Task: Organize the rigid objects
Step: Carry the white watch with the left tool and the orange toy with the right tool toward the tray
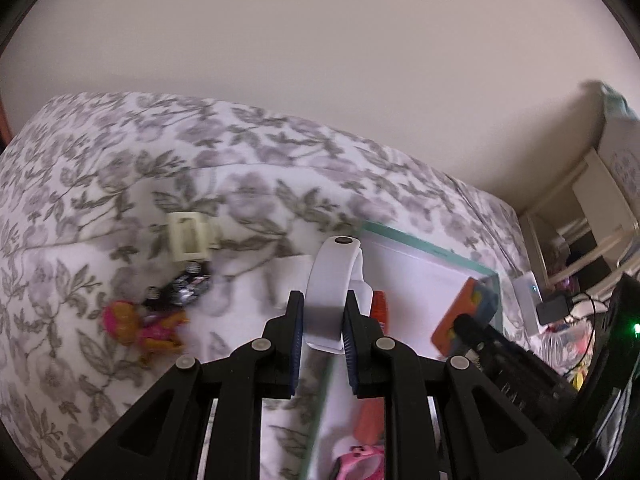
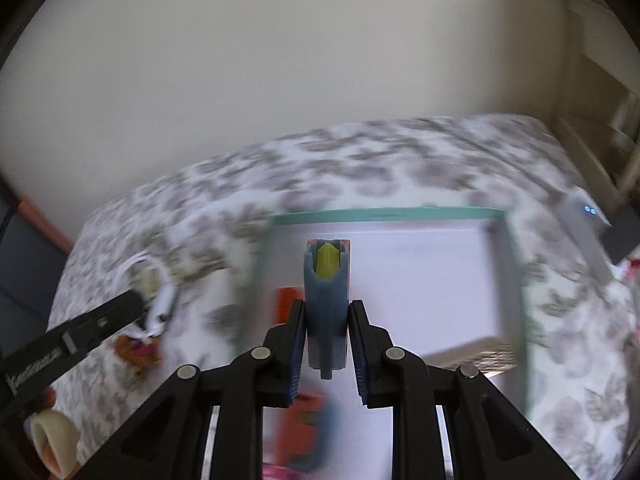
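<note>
We see a bed with a grey floral bedspread (image 1: 248, 168) beneath a plain cream wall (image 1: 320, 40). Our left gripper (image 1: 323, 320) clamps a white band (image 1: 332, 280) above the bedspread, beside the teal-rimmed tray (image 2: 384, 213). Our right gripper (image 2: 327, 320) clamps a blue-grey toy (image 2: 326, 292) over the tray's white floor. A cream clip (image 1: 188, 236) and pink figure (image 1: 140, 328) lie on the bedspread.

Motion blur smears the right wrist view: the tray (image 2: 384, 213) rim and an orange-and-blue toy (image 2: 308, 436) beneath the fingers (perhaps a block) stay unreadable. In the left view, pink glasses (image 1: 362, 465) are cut by the bottom edge, and the doll (image 1: 140, 326) is blurred.
</note>
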Demonstrator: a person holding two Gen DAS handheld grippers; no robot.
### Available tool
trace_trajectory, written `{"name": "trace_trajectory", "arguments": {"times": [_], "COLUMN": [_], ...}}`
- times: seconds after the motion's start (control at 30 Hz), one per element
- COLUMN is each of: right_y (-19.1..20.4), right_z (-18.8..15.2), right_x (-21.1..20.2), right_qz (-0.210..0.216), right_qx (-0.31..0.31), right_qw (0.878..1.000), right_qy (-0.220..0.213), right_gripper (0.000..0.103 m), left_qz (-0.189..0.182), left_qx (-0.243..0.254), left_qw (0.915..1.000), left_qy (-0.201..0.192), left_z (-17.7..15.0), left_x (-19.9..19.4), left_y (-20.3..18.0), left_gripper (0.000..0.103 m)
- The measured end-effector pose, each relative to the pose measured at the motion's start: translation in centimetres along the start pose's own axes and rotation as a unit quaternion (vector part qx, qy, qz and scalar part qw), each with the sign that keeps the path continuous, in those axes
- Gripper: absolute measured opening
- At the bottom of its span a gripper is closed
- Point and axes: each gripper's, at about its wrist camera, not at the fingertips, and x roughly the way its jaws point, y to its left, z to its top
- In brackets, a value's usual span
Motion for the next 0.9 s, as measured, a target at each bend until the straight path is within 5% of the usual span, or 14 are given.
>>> {"name": "trace_trajectory", "arguments": {"times": [0.47,0.9], "right_y": [-9.0,-6.8], "right_z": [0.0,-0.6], "right_x": [-1.2,0.5], "right_qz": [-0.064,-0.072], "right_qx": [0.064,0.017], "right_qw": [0.996,0.997], "right_qy": [0.003,0.018], "right_gripper": [0.023,0.023], "left_qz": [-0.010,0.014], "left_qx": [0.097,0.118], "left_qw": [0.9950,0.9920], "left_qy": [0.019,0.043], "left_z": [-3.4,-5.1], "left_x": [4.0,6.9], "left_y": [-8.7,-9.8], "left_gripper": [0.019,0.019]}}
